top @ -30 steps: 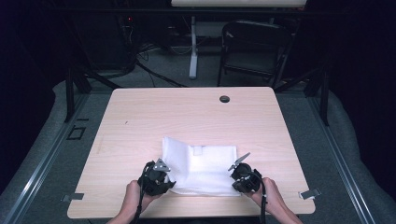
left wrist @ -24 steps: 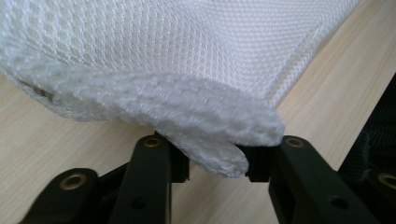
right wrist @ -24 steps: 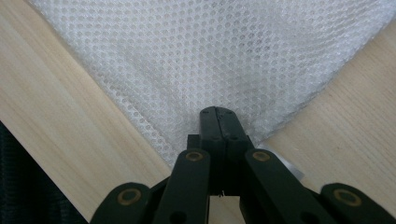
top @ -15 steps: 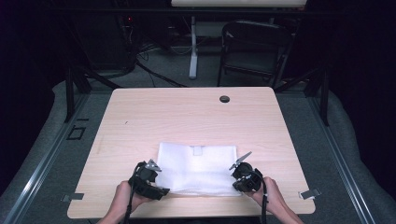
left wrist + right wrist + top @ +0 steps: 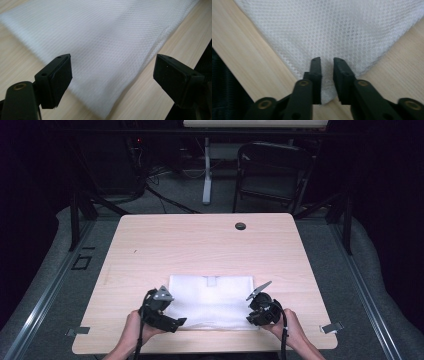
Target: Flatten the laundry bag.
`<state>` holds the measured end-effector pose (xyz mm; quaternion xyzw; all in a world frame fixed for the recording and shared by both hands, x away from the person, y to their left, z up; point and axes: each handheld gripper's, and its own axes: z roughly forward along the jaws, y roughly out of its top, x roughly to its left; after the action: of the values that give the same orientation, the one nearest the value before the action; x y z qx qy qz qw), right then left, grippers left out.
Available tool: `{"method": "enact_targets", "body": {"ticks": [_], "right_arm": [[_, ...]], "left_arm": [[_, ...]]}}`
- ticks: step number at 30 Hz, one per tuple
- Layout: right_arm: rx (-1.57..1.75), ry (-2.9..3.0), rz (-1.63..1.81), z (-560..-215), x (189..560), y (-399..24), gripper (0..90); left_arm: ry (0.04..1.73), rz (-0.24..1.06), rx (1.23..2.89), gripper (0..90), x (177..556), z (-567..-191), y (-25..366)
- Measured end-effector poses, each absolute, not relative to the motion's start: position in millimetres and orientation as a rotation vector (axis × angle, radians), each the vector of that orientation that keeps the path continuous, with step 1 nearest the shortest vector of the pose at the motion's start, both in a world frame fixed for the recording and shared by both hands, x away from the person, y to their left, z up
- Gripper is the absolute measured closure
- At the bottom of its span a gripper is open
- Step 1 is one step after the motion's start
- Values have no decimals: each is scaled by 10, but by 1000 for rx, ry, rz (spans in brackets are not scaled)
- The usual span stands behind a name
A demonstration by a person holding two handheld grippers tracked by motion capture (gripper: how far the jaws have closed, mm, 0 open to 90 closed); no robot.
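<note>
Now flat: white mesh cloth [image 5: 211,301], spread as a folded rectangle on the near half of the table [image 5: 200,245], its formerly lifted left side laid down since a second ago. Left gripper [image 5: 165,312]: jaws wide apart, holding nothing, drawn back off the near-left corner, which lies between them on the wood. Right gripper [image 5: 260,307]: jaws nearly closed on the near-right corner, so the fold seems finished on the left only.

High view down over the table [image 5: 210,245]; both gripper views close on the shared white mesh [image 5: 212,300].
</note>
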<state>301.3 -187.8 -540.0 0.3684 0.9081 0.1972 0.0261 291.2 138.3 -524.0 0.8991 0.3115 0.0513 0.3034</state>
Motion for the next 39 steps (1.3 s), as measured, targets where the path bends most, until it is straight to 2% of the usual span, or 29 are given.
{"method": "enact_targets", "body": {"ticks": [1,5,8,9,15,23,33,39], "right_arm": [[1138,2804,629,-5387,3002,-1876,677],[1134,2793,669,-5339,2982,-1917,413],[1129,2779,708,-5303,2978,-1966,259],[1132,2777,703,-5288,2977,-1978,240],[1134,2773,734,-5269,2975,-2010,197],[1123,2774,715,-5258,2969,-1998,212],[1128,2780,721,-5259,2964,-1989,243],[1130,2777,715,-5272,2960,-1980,255]], "left_arm": [[792,132,2404,154,2918,-5256,1312],[712,130,2441,159,2946,-5330,1059],[649,117,2467,192,2968,-5374,898],[639,105,2471,210,2975,-5391,849],[553,92,2520,354,2994,-5461,687],[513,50,2560,575,3008,-5540,711],[517,69,2561,746,3014,-5569,715],[502,76,2577,787,3027,-5575,686]]}}
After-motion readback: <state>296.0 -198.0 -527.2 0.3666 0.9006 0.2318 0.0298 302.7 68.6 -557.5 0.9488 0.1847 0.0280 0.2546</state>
